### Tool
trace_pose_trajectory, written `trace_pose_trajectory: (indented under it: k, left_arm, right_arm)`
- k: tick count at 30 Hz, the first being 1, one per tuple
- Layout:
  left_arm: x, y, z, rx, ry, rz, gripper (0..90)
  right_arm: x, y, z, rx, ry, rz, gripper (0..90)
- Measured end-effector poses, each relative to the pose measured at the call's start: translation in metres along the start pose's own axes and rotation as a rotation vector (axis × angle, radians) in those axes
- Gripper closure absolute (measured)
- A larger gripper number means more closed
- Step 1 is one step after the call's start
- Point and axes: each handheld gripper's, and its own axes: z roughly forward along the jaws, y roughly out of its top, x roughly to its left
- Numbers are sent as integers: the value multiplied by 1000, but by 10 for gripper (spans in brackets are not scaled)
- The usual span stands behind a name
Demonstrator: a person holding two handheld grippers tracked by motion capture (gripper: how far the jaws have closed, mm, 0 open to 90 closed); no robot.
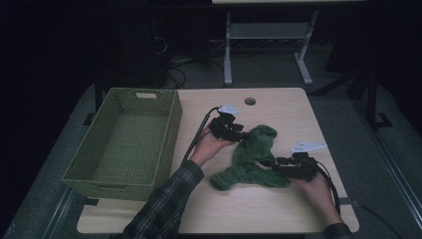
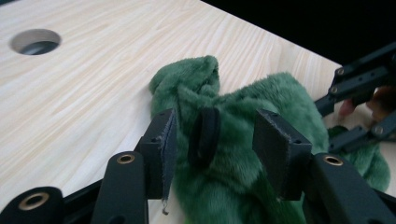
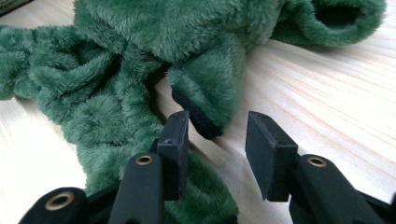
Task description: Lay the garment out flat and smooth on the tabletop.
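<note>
Start at the near edge of the worktop [image 1: 278, 209], toward its right corner: find the right gripper [image 1: 275, 163] held low there, its fingers [image 3: 173, 140] partly open and gripping nothing, aimed at the near lobe of the green fleece garment [image 1: 254, 149]. Note the black-edged flap [image 3: 196, 116] just ahead of one finger, beside it and not between the two. To seize it well, shift the gripper sideways until that flap sits squarely in the gap, keep both fingers just off the wood, then close on the doubled edge, not on loose pile, which probably slips. Move on to the garment itself, lying crumpled right of the worktop's middle, well clear of every edge, one thick arm reaching toward the near edge and another toward the far right corner. Go next to the left gripper [image 1: 242, 135] at the garment's far left side, fingers [image 2: 280, 149] about half open, straddling a raised fold with a small black tab [image 2: 204, 135] standing between them; pads apart from the fleece on both sides, so no hold yet. Push slightly deeper over the fold before closing, so as to catch tab and fabric together. Lift with both only once both grips feel sure, and keep them level to avoid dragging the pile along the wood. Farther off, spot the green woven basket [image 1: 171, 134] against the left edge, open and likely the destination, and last the round hole [image 1: 250, 101] near the far edge.
</note>
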Motion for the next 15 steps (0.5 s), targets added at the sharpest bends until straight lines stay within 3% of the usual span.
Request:
trace_pose_trajectory:
  k: [4, 6, 8, 9, 15]
  left_arm:
    - [1, 2, 13, 15, -11, -5, 506]
    - [1, 2, 18, 44, -5, 4, 578]
    - [2, 0, 18, 60, -11, -7, 711]
    - [1, 0, 18, 64, -6, -8, 785]
    - [-3, -2, -4, 35, -7, -31, 834]
  right_arm:
    - [0, 3, 4, 25, -13, 2, 647]
    - [-1, 6, 4, 17, -13, 7, 735]
    - [-3, 8, 4, 8, -21, 3, 793]
    - [-3, 9, 3, -4, -26, 1, 806]
    - [-5, 10, -7, -43, -32, -1, 829]
